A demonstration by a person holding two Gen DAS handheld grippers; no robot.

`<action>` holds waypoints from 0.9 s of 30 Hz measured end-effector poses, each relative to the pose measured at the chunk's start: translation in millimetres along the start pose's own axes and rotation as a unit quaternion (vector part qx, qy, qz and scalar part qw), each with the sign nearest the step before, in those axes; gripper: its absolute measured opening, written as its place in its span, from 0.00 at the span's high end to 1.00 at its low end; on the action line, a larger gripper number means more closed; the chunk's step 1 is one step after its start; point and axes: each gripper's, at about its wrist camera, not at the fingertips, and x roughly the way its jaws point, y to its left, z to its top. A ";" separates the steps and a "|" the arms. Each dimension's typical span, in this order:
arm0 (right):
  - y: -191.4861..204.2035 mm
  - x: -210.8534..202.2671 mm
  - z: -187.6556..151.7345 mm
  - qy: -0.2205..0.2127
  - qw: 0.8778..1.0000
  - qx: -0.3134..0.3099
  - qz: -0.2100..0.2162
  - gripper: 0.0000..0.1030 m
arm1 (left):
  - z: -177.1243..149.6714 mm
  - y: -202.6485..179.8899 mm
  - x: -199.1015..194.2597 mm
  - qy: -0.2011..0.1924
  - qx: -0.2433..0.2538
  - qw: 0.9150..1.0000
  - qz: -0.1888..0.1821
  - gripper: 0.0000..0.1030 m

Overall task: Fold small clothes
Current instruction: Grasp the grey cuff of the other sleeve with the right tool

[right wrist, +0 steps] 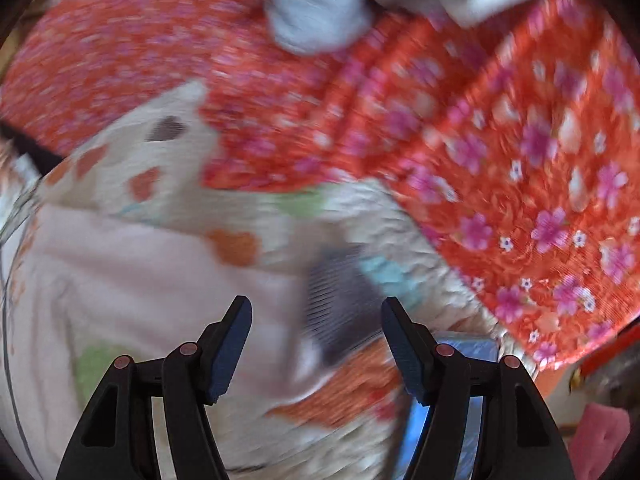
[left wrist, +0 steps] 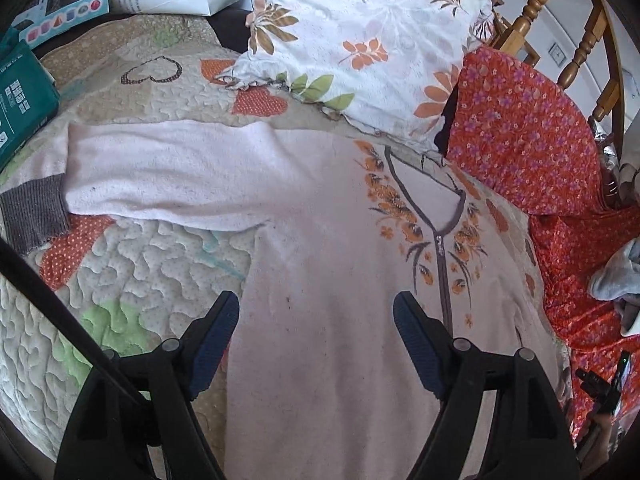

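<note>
garment: pale pink fleece top [left wrist: 320, 208] lay flat, front up, across the centre of the left wrist view, on the quilted bedspread [left wrist: 132, 264].
sleeve: 1 sleeve stretched to the left edge of the frame, ending in a grey ribbed cuff [left wrist: 34, 216].
front: grey zip [left wrist: 444, 272] ran down the middle, orange flower print on both sides.
handling: judged light, soft and limp; it would sag and drag rather than slide; nothing fragile.
grip site: judged best at the cuff or the shoulder seam, where the fabric is doubled.
left gripper [left wrist: 316, 304]: fingers wide apart, holding nothing, above the chest of the top.
right gripper [right wrist: 316, 308]: fingers wide apart, empty; view blurred; second grey cuff [right wrist: 340, 292] lay just beyond the tips.
surroundings: floral pillow [left wrist: 360, 40] upper centre; red flowered cloth [left wrist: 520, 128] at right.
</note>
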 end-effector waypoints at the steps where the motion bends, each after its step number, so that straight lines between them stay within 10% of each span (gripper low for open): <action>1: -10.6 11.2 5.9 0.014 1.000 0.010 0.004 0.31 | -1.1 0.0 0.8 0.001 0.001 1.000 0.002 0.24; 10: -6.3 66.0 -1.3 0.044 0.999 0.025 -0.001 0.31 | -9.4 -25.2 26.4 0.028 0.045 0.999 0.010 0.24; 14: 34.6 60.0 -10.0 0.015 0.999 -0.029 -0.019 0.80 | -14.7 -39.8 34.3 0.029 0.070 0.997 0.021 0.24; 27: 76.6 23.6 -14.5 -0.044 0.995 -0.071 -0.048 0.83 | -15.8 -38.9 35.8 0.037 0.057 0.998 0.020 0.24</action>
